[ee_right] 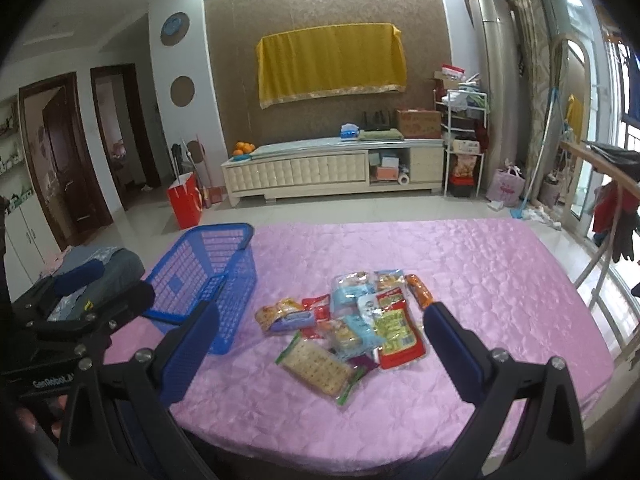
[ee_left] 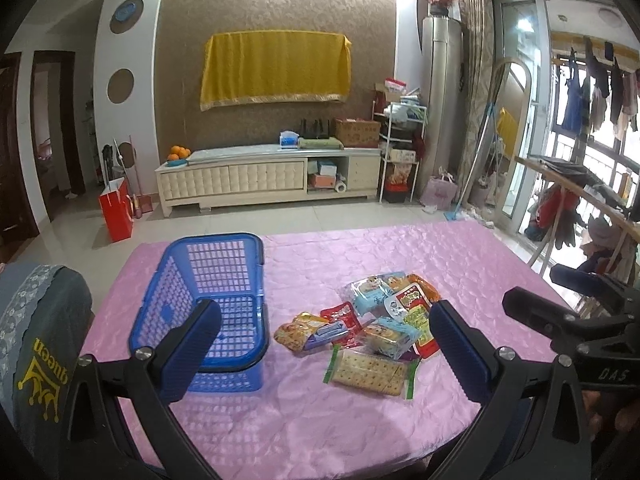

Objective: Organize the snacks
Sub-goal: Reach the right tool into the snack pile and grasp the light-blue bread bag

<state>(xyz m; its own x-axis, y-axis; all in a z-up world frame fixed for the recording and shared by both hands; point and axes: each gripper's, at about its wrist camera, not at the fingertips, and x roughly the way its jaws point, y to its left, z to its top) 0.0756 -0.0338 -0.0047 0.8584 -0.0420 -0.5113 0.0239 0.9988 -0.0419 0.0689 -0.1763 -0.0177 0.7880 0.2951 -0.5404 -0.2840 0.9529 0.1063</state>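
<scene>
A pile of snack packets [ee_left: 372, 320] [ee_right: 352, 320] lies mid-table on the pink tablecloth [ee_left: 320, 420] [ee_right: 480, 272]. Nearest me in the pile is a clear pack of crackers [ee_left: 368, 372] [ee_right: 316, 364]; a red and green packet [ee_right: 396, 328] lies at its right. An empty blue plastic basket [ee_left: 212, 280] [ee_right: 208, 276] stands left of the pile. My left gripper [ee_left: 324, 344] is open above the near table, its fingers framing basket and pile. My right gripper [ee_right: 320, 344] is open too, hovering before the pile. Neither holds anything.
A chair back draped with a grey cloth [ee_left: 40, 340] [ee_right: 100, 272] stands at the table's left. The other gripper's black body shows at the right edge [ee_left: 580, 320] and left edge [ee_right: 72, 320]. A drying rack [ee_left: 580, 200] stands to the right. A TV cabinet [ee_left: 268, 180] lines the far wall.
</scene>
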